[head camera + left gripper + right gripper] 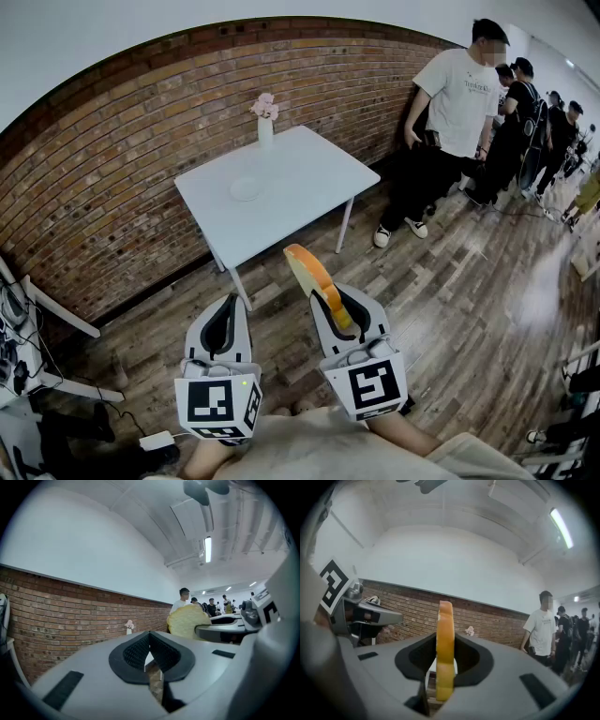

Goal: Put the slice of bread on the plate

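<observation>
Golden along its crust, the bread [445,648] stands on edge between the jaws of the right gripper [341,306], which pinch it by its two flat faces. The jaws stand only narrowly apart, as a thin slice demands, and most of the slice juts out forward and upward past their tips. That edge-on pose follows from the jaws closing sideways while the gripper points level. To lay the slice flat, the wrist would probably have to roll at the end.

Beside it, the left gripper [225,322] points the same way with its jaws together and nothing between them. It looks idle, held parallel and just clear of the bread so that it does not get in the way.

Bread and target are well apart. The plate [246,188] lies on the white tabletop [309,178] ahead, near its middle and a little toward the far corner where a vase [265,125] with a pink flower stands. Wooden floor [450,300] separates the person from the table, so the step in hand is judged to be the carry across the room, with the placing not yet begun.

A light grip suits a soft slice, yet so much unsupported overhang could let it sag or slip on the way. Several people [450,122] stand along the brick wall [103,187] to the right, clear of the straight path to the table.
</observation>
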`<state>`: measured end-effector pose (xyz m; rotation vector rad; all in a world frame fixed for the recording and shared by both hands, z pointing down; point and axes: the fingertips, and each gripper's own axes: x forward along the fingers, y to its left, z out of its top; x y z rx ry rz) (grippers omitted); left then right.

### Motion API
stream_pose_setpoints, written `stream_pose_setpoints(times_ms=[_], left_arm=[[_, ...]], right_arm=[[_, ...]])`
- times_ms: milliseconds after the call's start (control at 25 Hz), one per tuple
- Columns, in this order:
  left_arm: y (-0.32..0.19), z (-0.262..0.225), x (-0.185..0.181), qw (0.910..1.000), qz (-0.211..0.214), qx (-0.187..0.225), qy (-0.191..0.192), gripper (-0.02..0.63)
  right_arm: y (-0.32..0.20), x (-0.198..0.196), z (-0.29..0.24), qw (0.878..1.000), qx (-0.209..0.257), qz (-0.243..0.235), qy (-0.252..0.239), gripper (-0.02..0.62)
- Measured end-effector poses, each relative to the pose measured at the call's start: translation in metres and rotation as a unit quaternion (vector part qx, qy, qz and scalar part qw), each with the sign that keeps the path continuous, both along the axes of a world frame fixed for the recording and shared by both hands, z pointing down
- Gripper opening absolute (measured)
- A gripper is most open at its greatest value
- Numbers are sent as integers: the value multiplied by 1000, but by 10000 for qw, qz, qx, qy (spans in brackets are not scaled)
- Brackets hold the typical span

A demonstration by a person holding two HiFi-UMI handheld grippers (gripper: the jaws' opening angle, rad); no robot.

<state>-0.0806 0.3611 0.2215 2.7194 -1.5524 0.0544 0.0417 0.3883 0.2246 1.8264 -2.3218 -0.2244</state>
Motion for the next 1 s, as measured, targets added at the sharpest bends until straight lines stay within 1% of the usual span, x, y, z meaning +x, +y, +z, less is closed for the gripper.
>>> stream_pose_setpoints(times_ms=[280,440,560,760,1000], left_arm=[[-8,3,9,10000,23,-28,-55,9],[-12,4,14,10000,-18,-48,-76,9],[-14,6,14,9999,-101,-52,-100,9],[-21,11,13,9995,-302,-72,-105,9],[-33,15,14,9989,-430,-108,-131,9]], right_arm=[[-9,8,1,10000,-6,30,-28,97],[-12,16,2,9998,-2,9,-194,97],[-16,22,4,9995,-37,-5,-317,98],[-24,29,13,9993,-104,-109,-347,98],[-41,33,17,9988,-90,-226,-416,98]])
